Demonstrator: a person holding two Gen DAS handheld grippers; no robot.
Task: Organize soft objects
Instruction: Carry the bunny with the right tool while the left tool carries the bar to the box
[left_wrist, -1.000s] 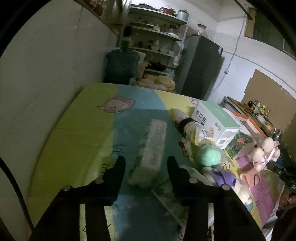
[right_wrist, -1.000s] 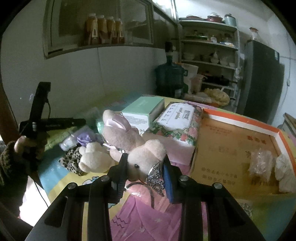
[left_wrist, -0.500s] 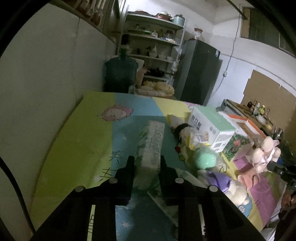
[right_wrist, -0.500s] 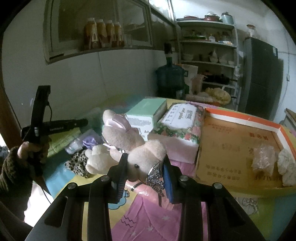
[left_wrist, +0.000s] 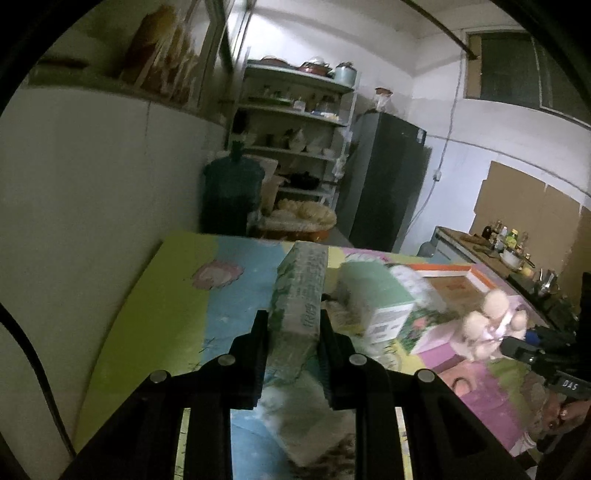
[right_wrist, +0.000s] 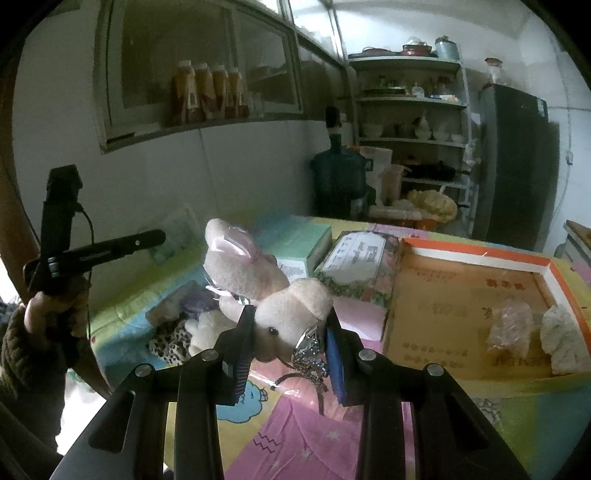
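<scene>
Green-printed plastic wraps the tissue pack (left_wrist: 299, 295), clamped at its near end in the left tongs (left_wrist: 291, 332), long axis running away from them, far end tilted clear of the desk (left_wrist: 147, 317). Right tongs (right_wrist: 290, 343) are clamped on one plush rabbit (right_wrist: 291, 314); the orange-rimmed tray (right_wrist: 476, 254), far right, lies nearer that hand and holds two soft items.

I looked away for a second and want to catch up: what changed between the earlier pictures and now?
The left gripper closed its jaws on the green tissue pack, which had lain between them on the table, and lifted it clear of the colourful tablecloth. The right gripper stayed shut on the pink plush bunny, barely moving. The orange-edged box remained in place.
</scene>
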